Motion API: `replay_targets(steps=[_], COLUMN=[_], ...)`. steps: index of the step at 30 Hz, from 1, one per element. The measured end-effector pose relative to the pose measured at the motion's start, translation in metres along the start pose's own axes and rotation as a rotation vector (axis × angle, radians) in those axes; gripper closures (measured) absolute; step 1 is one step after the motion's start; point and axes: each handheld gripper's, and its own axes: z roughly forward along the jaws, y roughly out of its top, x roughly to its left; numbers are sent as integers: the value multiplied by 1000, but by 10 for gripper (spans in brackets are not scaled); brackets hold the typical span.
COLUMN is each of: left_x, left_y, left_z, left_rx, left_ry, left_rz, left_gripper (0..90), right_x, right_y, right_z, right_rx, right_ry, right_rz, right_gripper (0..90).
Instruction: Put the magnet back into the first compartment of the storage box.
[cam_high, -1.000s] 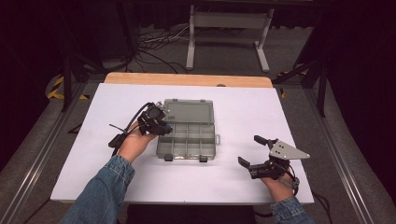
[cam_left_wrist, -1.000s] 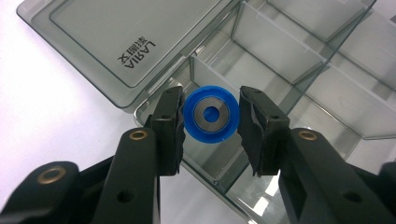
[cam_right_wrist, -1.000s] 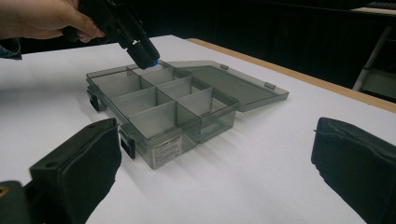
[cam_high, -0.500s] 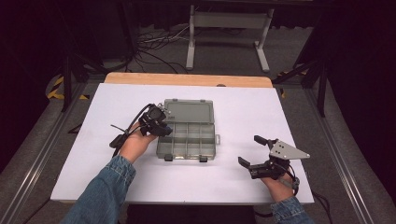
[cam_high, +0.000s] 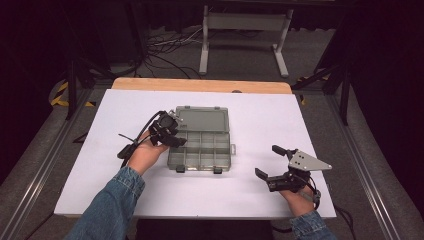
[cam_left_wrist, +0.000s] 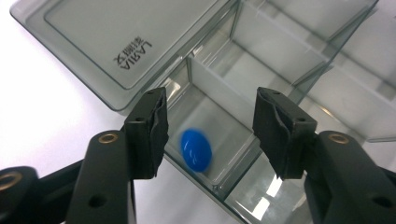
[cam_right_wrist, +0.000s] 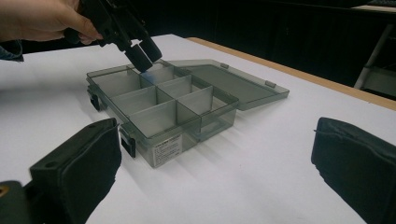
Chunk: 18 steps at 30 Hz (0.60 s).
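Blue bead (cam_left_wrist: 196, 150): blurred, in the corner compartment of the clear organiser box (cam_high: 200, 150), next to the hinge; whether it rests on the floor or is mid-fall is hard to tell.
Left hand-held gripper (cam_left_wrist: 208, 135): jaws have just been opening, now parted with nothing pressed between them, poised over that compartment.
Risk: the bead could bounce or roll over the low divider (cam_left_wrist: 219, 91) into the neighbouring cell.
Lid (cam_high: 202, 119): lying open flat on the bench (cam_high: 310, 125).
Right hand-held gripper (cam_high: 276, 163): wide, empty, well apart from the box.
Hidden: other compartments' floors glare; contents uncertain.
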Motion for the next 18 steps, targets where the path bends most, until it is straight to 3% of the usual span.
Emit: replay_targets(steps=[18], left_x=[-10], left_y=[-2], left_z=[-38], left_rx=[-159], left_ry=[-44], left_rz=[-4], left_gripper=[243], right_x=[-1], right_y=[0], right_z=[0], right_rx=[-1], right_ry=[-3], right_rz=[6], right_gripper=[24])
